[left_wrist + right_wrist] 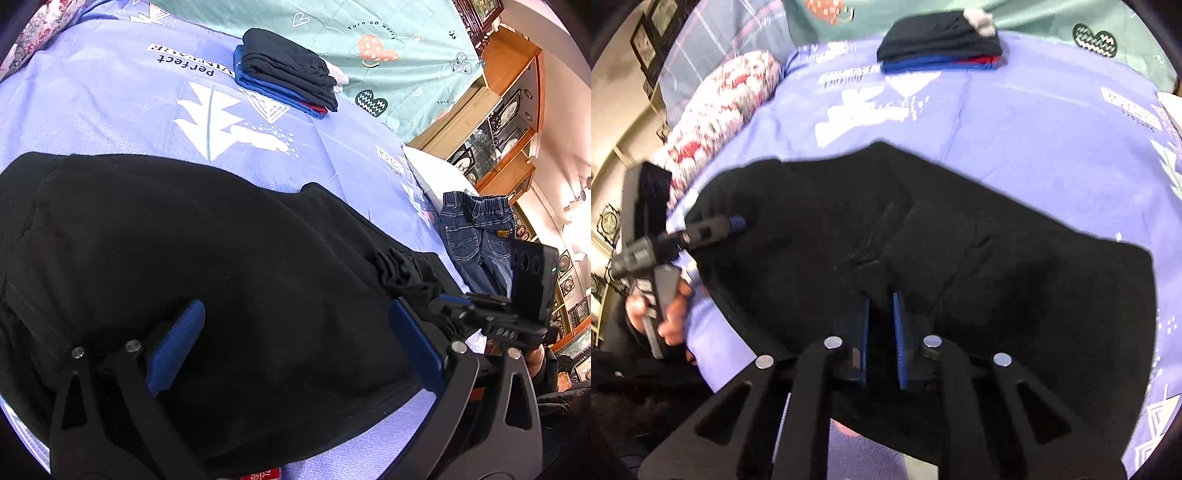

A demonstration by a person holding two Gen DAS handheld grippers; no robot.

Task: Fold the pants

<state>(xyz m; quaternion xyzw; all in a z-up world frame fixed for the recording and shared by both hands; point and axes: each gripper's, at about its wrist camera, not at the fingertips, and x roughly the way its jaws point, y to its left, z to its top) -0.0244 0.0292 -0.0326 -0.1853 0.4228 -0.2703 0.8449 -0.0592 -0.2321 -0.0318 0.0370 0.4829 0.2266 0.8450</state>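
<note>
Black pants point(221, 240) lie spread across the purple bedsheet point(110, 103). My left gripper point(295, 343) is open, its blue pads point(177, 347) wide apart and low over one end of the pants. In the right wrist view it shows at the left edge point(737, 222), with a hand on its handle. My right gripper point(881, 299) has its pads close together with a bunch of the black pants point(997, 277) pinched at their tips. The left wrist view shows that gripper point(448, 299) at the right, with crumpled fabric gathered at its tip.
A stack of folded clothes point(284, 74) point(942, 40) sits at the far side of the bed. Small blue jeans point(476, 236) lie at the bed's right edge. A floral pillow point(720, 110) lies at the left, a green quilt point(369, 29) behind, and wooden cabinets point(517, 92) beyond.
</note>
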